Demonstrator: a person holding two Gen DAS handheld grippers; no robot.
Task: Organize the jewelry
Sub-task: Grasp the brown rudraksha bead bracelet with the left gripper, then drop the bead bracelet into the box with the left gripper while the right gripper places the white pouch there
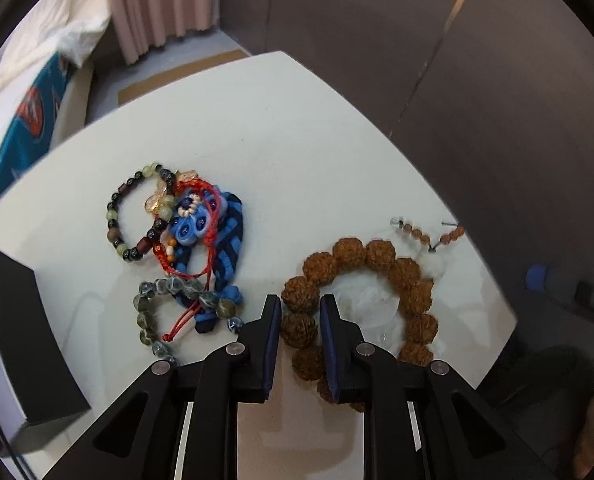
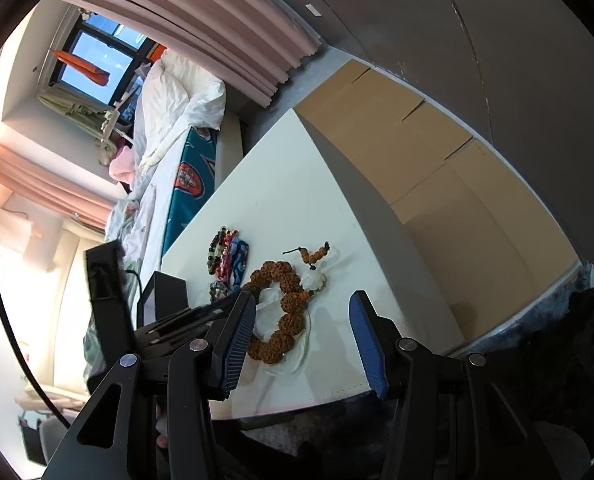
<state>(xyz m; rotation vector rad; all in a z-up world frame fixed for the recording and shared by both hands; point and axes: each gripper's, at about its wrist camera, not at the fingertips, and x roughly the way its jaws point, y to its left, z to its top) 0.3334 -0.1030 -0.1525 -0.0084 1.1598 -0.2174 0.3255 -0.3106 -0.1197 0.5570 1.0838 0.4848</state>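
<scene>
White table (image 1: 277, 120) lies bare toward its far edge; left gripper (image 1: 300, 320) fingers clamp the brown bead bracelet (image 1: 377, 256), right gripper (image 2: 302, 320) fingers apart.

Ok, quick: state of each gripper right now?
Left gripper: shut on the brown bead bracelet, one bead between its fingers.
Right gripper: open, holding nothing.

Left wrist view looks down close over the white table (image 1: 281, 128). Right wrist view sits farther back at the table's near edge, tilted. Both share the brown bead bracelet (image 1: 377, 276).
</scene>
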